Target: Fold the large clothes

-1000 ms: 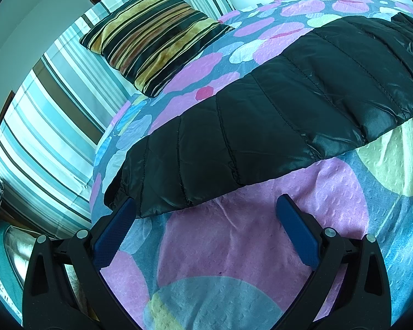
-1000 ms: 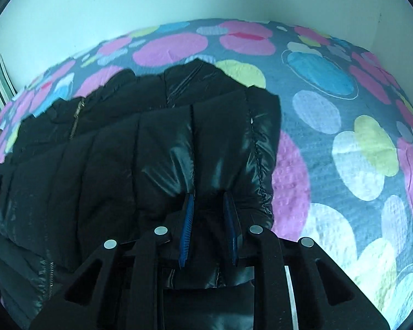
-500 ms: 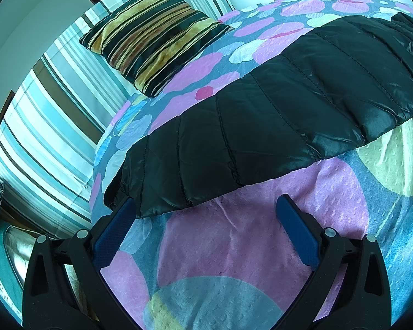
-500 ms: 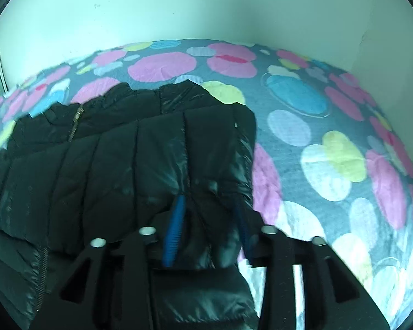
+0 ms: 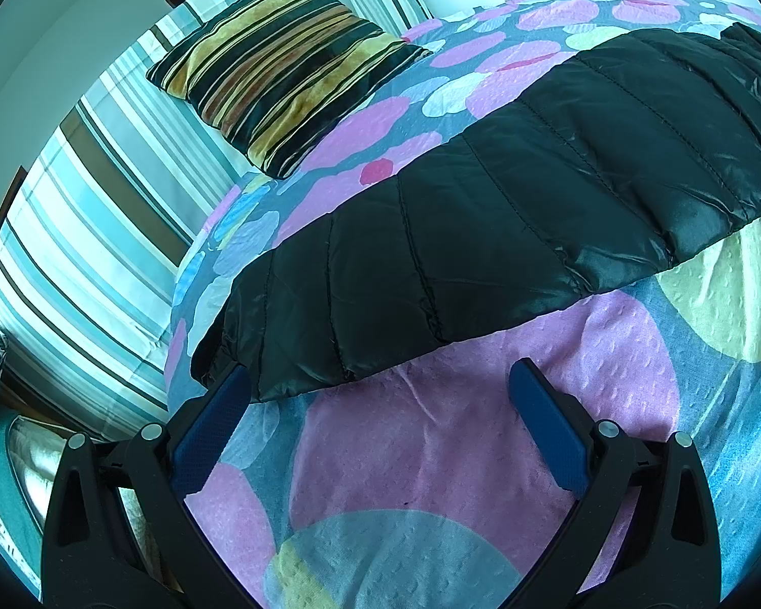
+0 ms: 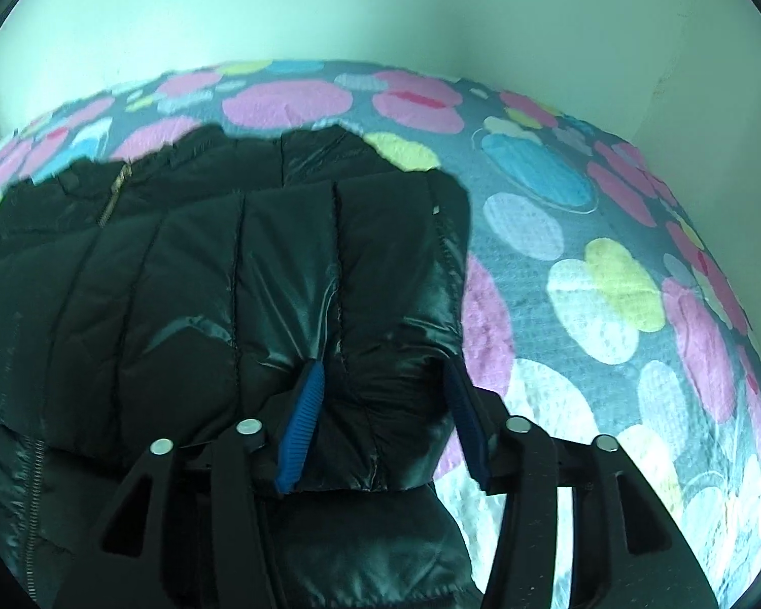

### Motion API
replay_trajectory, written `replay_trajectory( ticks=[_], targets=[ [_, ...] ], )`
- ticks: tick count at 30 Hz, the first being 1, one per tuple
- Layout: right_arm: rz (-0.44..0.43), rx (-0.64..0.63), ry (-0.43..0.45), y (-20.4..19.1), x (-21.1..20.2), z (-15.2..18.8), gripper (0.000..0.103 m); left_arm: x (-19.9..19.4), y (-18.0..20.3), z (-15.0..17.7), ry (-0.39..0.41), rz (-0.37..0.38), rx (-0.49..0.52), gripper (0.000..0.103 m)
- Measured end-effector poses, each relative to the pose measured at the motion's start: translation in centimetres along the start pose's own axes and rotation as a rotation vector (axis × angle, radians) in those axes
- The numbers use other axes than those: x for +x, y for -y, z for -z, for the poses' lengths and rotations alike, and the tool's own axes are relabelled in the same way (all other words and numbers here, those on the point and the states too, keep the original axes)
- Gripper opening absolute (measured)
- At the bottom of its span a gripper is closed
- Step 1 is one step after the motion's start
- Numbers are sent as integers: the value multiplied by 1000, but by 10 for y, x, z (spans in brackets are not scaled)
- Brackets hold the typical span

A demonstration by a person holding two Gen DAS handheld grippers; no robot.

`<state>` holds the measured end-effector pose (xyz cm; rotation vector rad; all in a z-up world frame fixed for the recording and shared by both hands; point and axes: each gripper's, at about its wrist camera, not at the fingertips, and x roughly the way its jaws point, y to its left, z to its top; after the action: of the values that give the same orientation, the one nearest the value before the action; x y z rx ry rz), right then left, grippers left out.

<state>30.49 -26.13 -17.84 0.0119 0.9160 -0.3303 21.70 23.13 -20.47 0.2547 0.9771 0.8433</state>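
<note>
So basically the right gripper (image 6: 385,406), clamped on the black puffer jacket (image 6: 218,274) a second earlier, was found spread wide, with the folded-over panel let go in the lower middle of the right view. That fold was probably done. The left gripper (image 5: 380,421) was kept wide and empty at the bottom of its view, over the dotted bedspread (image 5: 482,457), just beside the jacket's edge.
</note>
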Motion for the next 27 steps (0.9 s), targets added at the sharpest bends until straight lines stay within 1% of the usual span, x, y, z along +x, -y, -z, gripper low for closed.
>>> replay_trajectory(
  ticks=[2, 4, 9, 10, 11, 13, 20, 27],
  targets=[
    [-16, 16, 23, -1, -9, -1, 53, 0, 0, 0, 0, -1, 1, 101],
    [-20, -6, 39, -8, -13, -5, 53, 0, -1, 0, 0, 1, 0, 101],
    [-28, -19, 22, -23, -3, -7, 53, 0, 0, 0, 0, 0, 0, 101],
    [-28, -19, 22, -23, -3, -7, 58, 0, 0, 0, 0, 0, 0, 101],
    [-24, -19, 14, -26, 2, -5, 66, 0, 0, 0, 0, 0, 0, 101],
    [19, -34, 14, -30, 10, 0, 73, 0, 0, 0, 0, 0, 0, 101],
    [27, -23, 8, -26, 23, 7, 80, 0, -1, 0, -6, 12, -8, 101],
    [60, -41, 25, -31, 23, 11, 81, 2, -7, 0, -15, 38, -27, 101]
  ],
)
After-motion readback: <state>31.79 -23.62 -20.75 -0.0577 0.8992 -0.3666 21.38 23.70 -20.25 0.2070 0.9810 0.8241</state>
